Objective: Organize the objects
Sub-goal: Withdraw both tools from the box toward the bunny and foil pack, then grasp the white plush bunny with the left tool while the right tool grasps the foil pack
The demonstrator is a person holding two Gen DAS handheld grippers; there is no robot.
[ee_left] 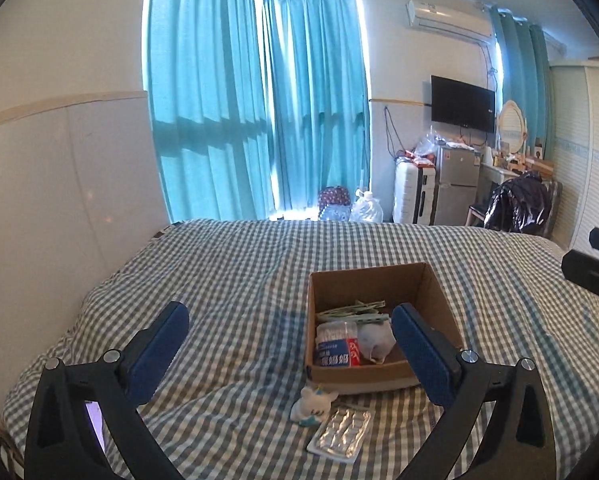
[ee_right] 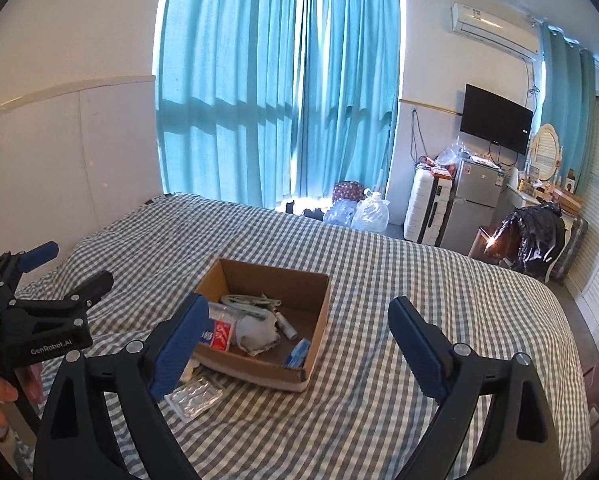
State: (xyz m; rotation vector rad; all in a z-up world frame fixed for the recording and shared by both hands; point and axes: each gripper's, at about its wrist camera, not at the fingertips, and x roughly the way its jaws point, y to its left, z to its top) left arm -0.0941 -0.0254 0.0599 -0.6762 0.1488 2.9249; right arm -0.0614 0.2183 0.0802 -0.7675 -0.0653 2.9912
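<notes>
An open cardboard box [ee_left: 435, 292] [ee_right: 317, 322] sits on the checked bed. It holds a cotton-swab pack [ee_left: 337, 346], green strips [ee_left: 351, 307], a crumpled white cloth [ee_right: 257, 332] and a small blue packet [ee_right: 298, 353]. In front of the box lie a small white unicorn toy [ee_left: 313, 404] and a clear blister pack [ee_left: 339, 430] [ee_right: 195, 396]. My left gripper [ee_left: 291, 352] is open and empty above the toy and box front; it also shows in the right wrist view [ee_right: 67, 268]. My right gripper [ee_right: 295, 340] is open and empty over the box's near edge.
The checked bed [ee_left: 235, 264] [ee_right: 419, 280] stretches to teal curtains [ee_left: 259, 100]. Bags, a suitcase [ee_right: 423, 208], a small fridge, a TV and a chair with a black jacket [ee_right: 527, 236] stand beyond the bed. A white wall panel runs along the left.
</notes>
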